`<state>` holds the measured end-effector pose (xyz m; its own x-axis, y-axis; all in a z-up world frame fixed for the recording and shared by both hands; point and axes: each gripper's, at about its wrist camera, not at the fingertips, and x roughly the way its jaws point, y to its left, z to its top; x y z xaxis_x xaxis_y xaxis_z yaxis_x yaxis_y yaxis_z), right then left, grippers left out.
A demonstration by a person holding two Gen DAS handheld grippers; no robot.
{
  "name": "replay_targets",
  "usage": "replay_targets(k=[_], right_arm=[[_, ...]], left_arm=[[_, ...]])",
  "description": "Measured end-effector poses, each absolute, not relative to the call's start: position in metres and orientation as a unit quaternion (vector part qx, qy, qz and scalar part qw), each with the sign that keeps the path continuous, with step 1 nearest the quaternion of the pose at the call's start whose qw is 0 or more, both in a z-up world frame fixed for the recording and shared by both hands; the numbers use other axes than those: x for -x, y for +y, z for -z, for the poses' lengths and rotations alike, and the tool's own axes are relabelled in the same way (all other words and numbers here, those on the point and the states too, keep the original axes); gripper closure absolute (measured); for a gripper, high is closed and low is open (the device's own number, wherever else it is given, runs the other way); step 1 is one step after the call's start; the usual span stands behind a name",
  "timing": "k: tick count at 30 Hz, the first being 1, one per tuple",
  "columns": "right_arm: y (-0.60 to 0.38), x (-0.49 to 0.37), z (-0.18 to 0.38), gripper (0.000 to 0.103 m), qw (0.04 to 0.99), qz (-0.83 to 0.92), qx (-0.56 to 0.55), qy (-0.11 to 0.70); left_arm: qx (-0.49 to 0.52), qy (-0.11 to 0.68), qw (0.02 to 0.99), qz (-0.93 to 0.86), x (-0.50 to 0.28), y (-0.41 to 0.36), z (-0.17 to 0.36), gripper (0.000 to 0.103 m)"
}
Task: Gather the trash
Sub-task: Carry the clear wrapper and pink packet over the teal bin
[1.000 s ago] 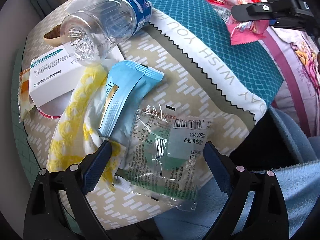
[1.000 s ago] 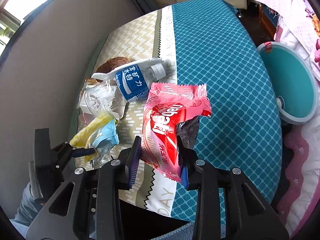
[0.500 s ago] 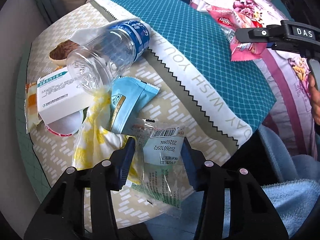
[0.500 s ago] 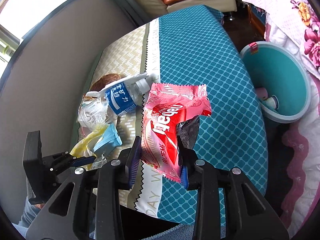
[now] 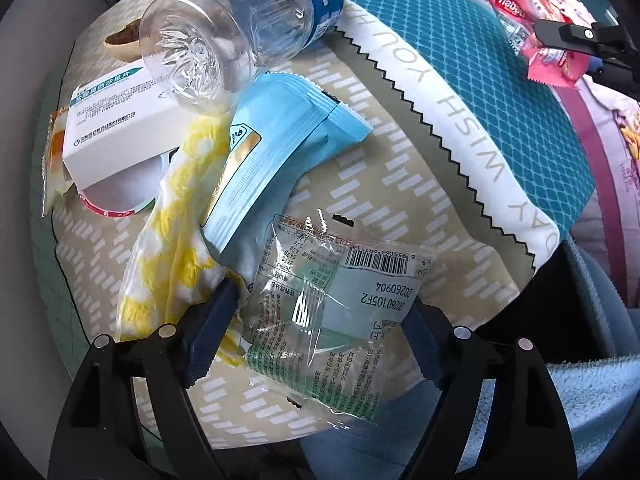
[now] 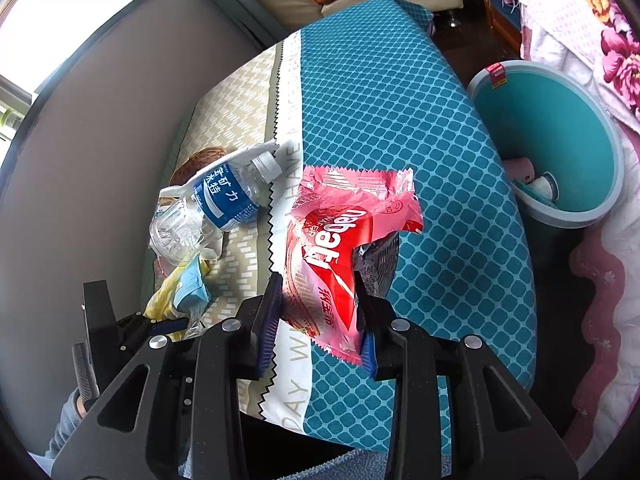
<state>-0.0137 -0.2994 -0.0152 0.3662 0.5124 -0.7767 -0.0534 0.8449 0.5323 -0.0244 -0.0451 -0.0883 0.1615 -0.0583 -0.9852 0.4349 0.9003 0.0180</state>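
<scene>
While the right gripper [image 6: 320, 320] pinches the pink wafer wrapper [image 6: 340, 240] left of the teal bin [image 6: 600, 184] — likely for dropping there — the left gripper [image 5: 316, 320] straddles the clear wrapper [image 5: 332, 300] just below the blue packet [image 5: 280, 152], fingers wide — nothing clamped.

Glossy clear plastic wrapper [image 5: 332, 300], glossy pink foil wrapper [image 6: 340, 248], clear plastic bottle [image 5: 236, 28], woven tablecloth [image 6: 384, 96]

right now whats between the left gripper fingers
In the left wrist view, a clear plastic wrapper with a barcode lies between the left gripper fingers, on the table.
</scene>
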Motion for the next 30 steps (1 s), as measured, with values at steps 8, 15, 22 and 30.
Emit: replay_targets(k=[8,15,22,30], right_arm=[[-0.311,0.017,0.005,0.071,0.812,-0.169,-0.219,0.514],[-0.327,0.015,0.001,0.071,0.817,-0.158,-0.232,0.503],[-0.346,0.014,-0.003,0.071,0.824,-0.14,-0.241,0.494],[-0.366,0.008,-0.006,0.071,0.833,-0.112,-0.246,0.482]], left_arm=[[-0.107,0.594,0.769,0.212,0.025,-0.06,0.042,0.054],[-0.066,0.556,0.795,0.234,0.017,-0.069,-0.002,0.054],[-0.033,0.539,0.797,0.27,0.002,-0.09,-0.021,0.054],[-0.039,0.532,0.803,0.266,-0.025,-0.119,-0.018,0.054]])
